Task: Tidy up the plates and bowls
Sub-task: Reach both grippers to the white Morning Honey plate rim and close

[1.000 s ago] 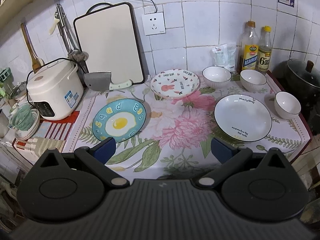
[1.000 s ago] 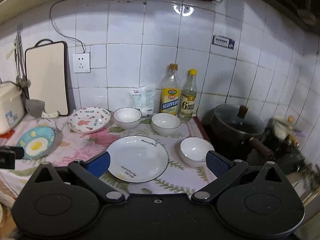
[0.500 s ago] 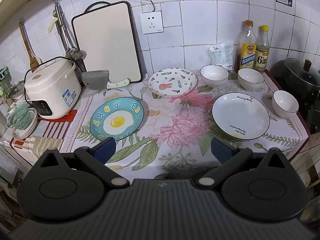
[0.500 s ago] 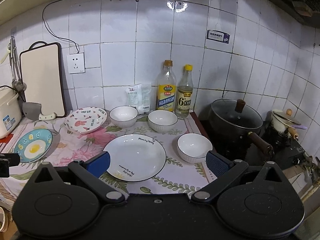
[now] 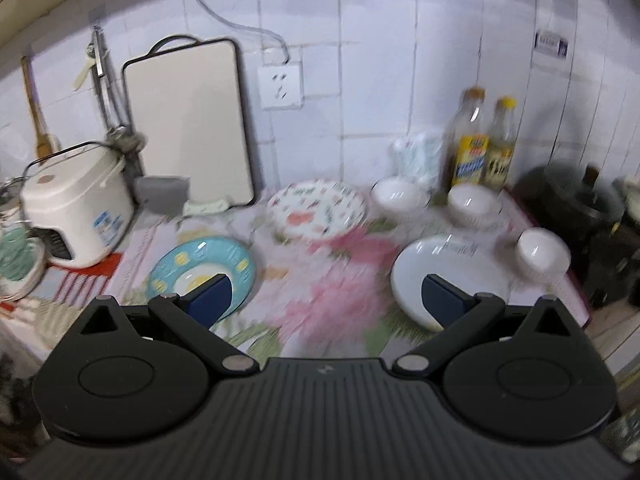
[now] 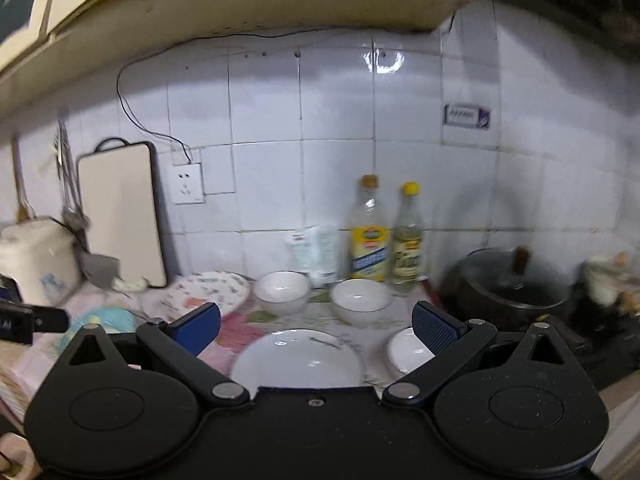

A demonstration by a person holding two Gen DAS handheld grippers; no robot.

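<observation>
Approach step, nothing stacked; both tongs, left [image 5: 326, 300] and right [image 6: 316, 326], wide apart, empty (blurry); next: grip white plate [image 6: 298, 360].

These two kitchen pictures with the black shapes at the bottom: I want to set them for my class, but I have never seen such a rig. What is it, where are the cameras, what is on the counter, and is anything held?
The black shapes are hand-held two-finger grippers; a person carries one in each hand. Each has a fisheye camera looking forward along its blue-tipped fingers.

One picture is from the left gripper, the other from the right gripper. Both are open, above the counter, and hold nothing.

On the floral cloth lie a blue egg plate, a patterned plate, a white plate and three white bowls: and. Both pictures are blurred.
</observation>
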